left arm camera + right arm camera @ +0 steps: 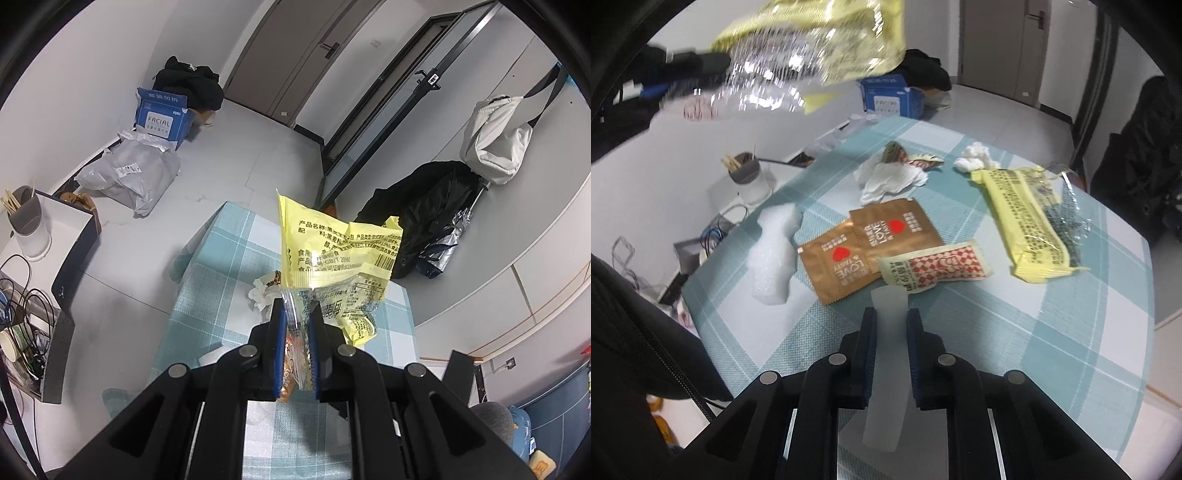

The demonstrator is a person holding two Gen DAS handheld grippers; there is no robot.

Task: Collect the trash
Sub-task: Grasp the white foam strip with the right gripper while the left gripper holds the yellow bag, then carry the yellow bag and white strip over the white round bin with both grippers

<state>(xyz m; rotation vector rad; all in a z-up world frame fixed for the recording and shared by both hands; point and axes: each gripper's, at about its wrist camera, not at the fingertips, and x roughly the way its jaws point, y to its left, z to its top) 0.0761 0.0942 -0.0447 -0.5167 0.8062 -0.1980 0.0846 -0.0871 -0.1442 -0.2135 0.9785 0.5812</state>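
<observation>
Mid-collection: left tongs (298, 314) clamped on yellow wrapper (332, 247); right tongs (891, 319) closing around white strip (888, 354), grip unconfirmed. Next: lift strip, then red-checked sachet (934, 269) just ahead.

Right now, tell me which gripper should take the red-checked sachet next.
Right, probably. The right gripper sits just short of the red-checked sachet, though a translucent strip lies between its fingers. The left gripper is shut on a yellow wrapper.
</observation>
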